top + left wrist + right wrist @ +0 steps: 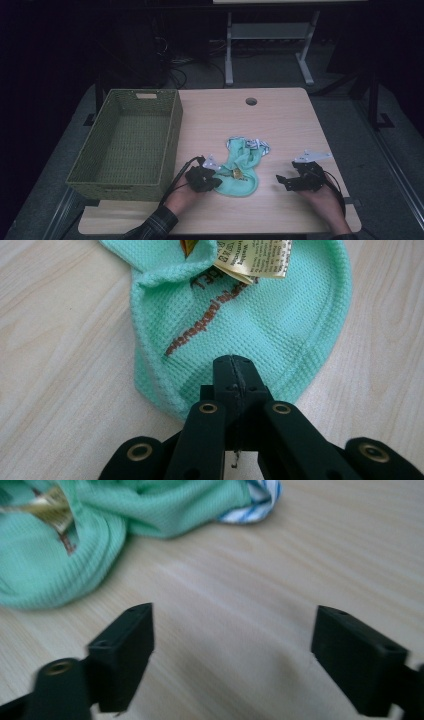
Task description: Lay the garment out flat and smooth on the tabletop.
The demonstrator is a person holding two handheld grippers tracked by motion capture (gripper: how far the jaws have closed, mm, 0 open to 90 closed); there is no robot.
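Observation:
A mint-green waffle cloth point(240, 172) lies bunched in the middle of the wooden table point(280, 120), with a paper label point(255, 257) and brown lettering on it. At the cloth's near left hem my left gripper point(212, 181) has its jaws pressed together. In the left gripper view the closed tips point(233, 362) pinch the cloth point(260, 325) just inside its rim. My right gripper point(281, 181) hovers low over bare wood to the right of the cloth, jaws wide apart point(232, 650) with nothing between them. The cloth point(50, 565) lies ahead and to the left of it.
A large green woven basket point(172, 135) stands on the table's left side, close beside the left hand. A blue-and-white striped piece point(257, 146) pokes out at the cloth's far end. A cable hole point(251, 101) sits near the table's far edge.

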